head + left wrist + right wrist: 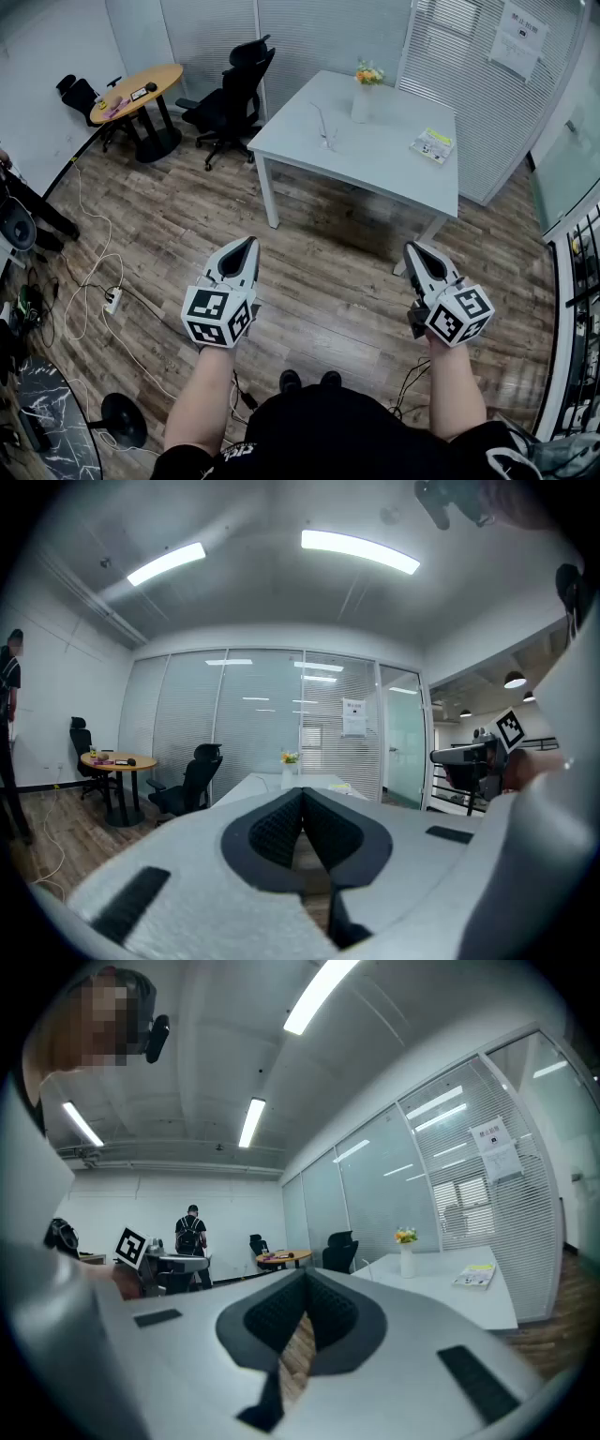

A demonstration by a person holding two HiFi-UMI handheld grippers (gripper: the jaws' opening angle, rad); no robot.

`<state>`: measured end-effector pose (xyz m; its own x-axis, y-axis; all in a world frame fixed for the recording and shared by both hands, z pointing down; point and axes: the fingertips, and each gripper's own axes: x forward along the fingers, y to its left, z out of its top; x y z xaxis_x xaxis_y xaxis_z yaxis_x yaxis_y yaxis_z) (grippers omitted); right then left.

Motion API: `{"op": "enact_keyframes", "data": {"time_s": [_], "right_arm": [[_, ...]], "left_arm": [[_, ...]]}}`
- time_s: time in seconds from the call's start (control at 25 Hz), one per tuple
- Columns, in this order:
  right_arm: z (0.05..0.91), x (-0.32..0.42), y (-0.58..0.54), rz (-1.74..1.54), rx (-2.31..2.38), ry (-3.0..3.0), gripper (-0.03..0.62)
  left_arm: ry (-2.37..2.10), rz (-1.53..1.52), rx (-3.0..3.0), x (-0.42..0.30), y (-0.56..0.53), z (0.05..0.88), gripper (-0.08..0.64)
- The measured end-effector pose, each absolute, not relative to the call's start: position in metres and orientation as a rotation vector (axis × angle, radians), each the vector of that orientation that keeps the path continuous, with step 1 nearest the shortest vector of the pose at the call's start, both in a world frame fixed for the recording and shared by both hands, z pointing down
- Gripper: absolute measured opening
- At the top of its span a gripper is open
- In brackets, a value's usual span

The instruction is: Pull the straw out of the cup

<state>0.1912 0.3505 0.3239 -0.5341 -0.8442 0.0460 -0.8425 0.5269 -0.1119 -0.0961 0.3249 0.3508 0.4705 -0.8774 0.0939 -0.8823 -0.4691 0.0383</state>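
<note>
Nothing's really underway yet here. The person stands on the wood floor [319, 281], well back from the white tabletop [394, 164]. The cup [329, 142] sits on the near-left part of that tabletop, with the straw [321, 120] in it, leaning up and to the left.

Both tools are held level out front. The left tool [244, 251] is clenched, tips pressed together on nothing. The right tool [418, 255] is the same, pinched closed and empty.

What could go wrong from here, imo:

- The cup looks small, clear and light. If one tool just yanks the straw, the cup probably comes along or tips, so the other tool likely needs to pin it.
- The straw is thin. A tool that arrives clenched will knock it rather than take it, so the jaws have to open before closing in.
- Pulling sideways instead of along the straw's lean could lever the cup over.
- The vase [363, 101] with flowers stands just behind the cup, and a wide reach could clip it.
- There's a power strip [112, 300] with cables on the floor off to the left. It's well clear of a straight walk-in, but something to watch underfoot.
</note>
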Motion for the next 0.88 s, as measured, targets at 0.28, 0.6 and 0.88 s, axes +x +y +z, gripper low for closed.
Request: {"op": "enact_keyframes", "data": {"time_s": [0.28, 0.6, 0.88], "right_arm": [[0.327, 0.177, 0.349, -0.191, -1.491, 2.751, 0.002], [0.325, 0.156, 0.345, -0.181, -1.493, 2.763, 0.005], [0.326, 0.124, 0.347, -0.161, -1.506, 2.791, 0.134]], "left_arm": [[-1.591, 0.086, 2.614, -0.109, 0.321, 0.352, 0.009], [-1.597, 0.067, 2.599, -0.131, 0.322, 0.356, 0.009], [-1.583, 0.057, 2.600, -0.161, 0.327, 0.361, 0.009]]}}
